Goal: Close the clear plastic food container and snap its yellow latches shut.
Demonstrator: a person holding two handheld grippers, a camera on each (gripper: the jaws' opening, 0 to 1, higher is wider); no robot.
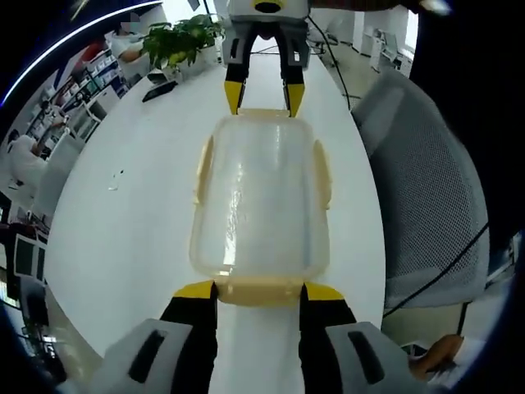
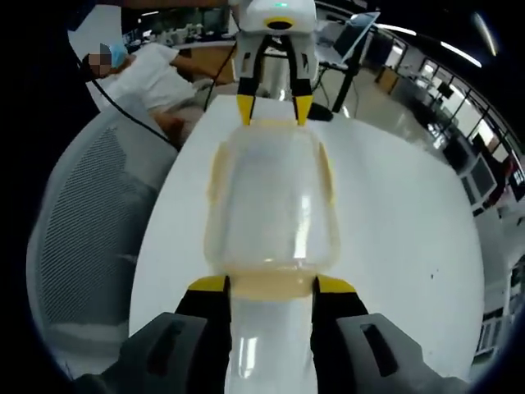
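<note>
The container (image 1: 261,201) lies on the white counter (image 1: 139,213), its long axis running straight between the two grippers. The left gripper (image 1: 259,290) and right gripper (image 2: 271,284) stand open, each straddling an end latch (image 1: 261,290).
</note>
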